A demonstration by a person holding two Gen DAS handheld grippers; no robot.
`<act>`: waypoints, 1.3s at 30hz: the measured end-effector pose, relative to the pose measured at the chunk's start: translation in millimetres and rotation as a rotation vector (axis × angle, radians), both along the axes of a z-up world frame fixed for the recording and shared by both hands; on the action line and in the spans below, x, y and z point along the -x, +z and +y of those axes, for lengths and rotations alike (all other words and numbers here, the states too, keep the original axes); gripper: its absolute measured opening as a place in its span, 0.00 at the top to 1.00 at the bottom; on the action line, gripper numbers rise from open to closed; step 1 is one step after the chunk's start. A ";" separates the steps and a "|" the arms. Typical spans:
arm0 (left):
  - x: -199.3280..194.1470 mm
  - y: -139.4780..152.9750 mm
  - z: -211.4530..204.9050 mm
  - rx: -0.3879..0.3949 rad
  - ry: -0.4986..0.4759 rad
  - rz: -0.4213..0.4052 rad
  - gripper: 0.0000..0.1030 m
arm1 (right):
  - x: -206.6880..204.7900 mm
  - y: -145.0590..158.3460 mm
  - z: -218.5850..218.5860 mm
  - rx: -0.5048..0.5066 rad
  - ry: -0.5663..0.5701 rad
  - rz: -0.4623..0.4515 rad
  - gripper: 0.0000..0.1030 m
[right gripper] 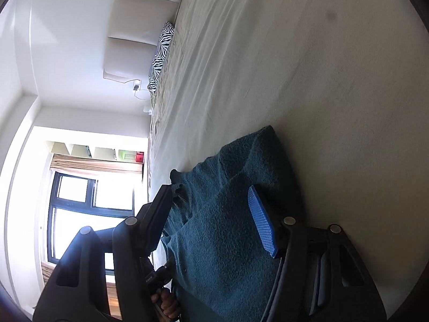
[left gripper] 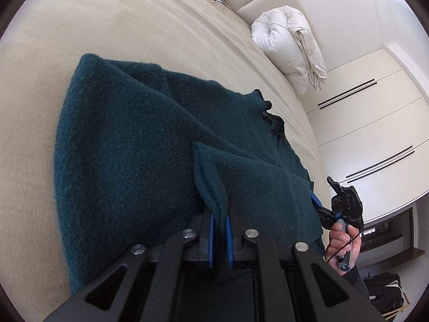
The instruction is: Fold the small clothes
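Left claw [left gripper: 219, 230] is pinched tight on a cuff of the teal sweater [left gripper: 134, 147] lying on the bed [left gripper: 120, 26]; right claw [right gripper: 214, 214] gapes wide, sweater between its fingers

I find myself in a home bedroom. Evidence: a wide bed [left gripper: 139, 26] under a beige sheet, a padded cream headboard [right gripper: 134, 43], a zebra-print pillow [right gripper: 161, 53], a rolled white duvet [left gripper: 289, 48], flush cream wardrobe doors [left gripper: 375, 123] and a curtained window [right gripper: 91, 204].
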State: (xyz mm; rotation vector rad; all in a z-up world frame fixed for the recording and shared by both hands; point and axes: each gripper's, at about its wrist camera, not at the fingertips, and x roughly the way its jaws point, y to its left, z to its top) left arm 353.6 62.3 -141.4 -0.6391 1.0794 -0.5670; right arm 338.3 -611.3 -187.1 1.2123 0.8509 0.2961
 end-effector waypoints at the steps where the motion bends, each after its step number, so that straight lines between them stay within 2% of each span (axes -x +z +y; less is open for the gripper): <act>1: 0.5 -0.7 1.2 0.001 -0.002 -0.002 0.88 | 3.9 0.1 1.8 -0.007 0.015 -0.003 0.44; 8: 1.3 -2.1 1.9 0.010 -0.002 -0.001 0.88 | 56.7 8.2 33.8 0.041 0.161 0.000 0.44; 14: 1.7 2.0 2.4 0.013 0.004 0.004 0.87 | 100.5 4.2 33.1 0.021 0.136 -0.034 0.44; 16: 12.3 17.4 10.6 -0.014 0.048 0.002 0.78 | 110.6 12.3 29.9 0.035 0.099 -0.010 0.43; 18: 35.4 39.8 27.1 -0.022 0.092 -0.048 0.43 | 131.2 27.4 30.3 0.056 0.088 -0.031 0.42; 20: 71.8 59.8 51.5 -0.023 0.152 -0.101 0.24 | 157.6 43.6 34.6 0.091 0.094 -0.063 0.42; 21: 90.3 66.6 62.3 -0.024 0.162 -0.118 0.22 | 172.2 50.5 38.5 0.118 0.096 -0.076 0.42; 25: 168.2 75.4 94.2 -0.085 0.158 -0.116 0.22 | 236.3 70.3 53.1 0.232 0.086 -0.094 0.42; 31: 267.2 57.0 100.4 -0.188 0.095 -0.059 0.22 | 317.5 75.0 70.5 0.352 0.074 -0.064 0.42; 35: 305.5 37.7 98.2 -0.157 0.068 0.012 0.23 | 359.7 77.1 74.5 0.412 0.081 -0.038 0.42; 39: 325.6 38.6 92.4 -0.168 0.033 0.007 0.23 | 388.4 69.7 70.0 0.423 0.061 0.000 0.42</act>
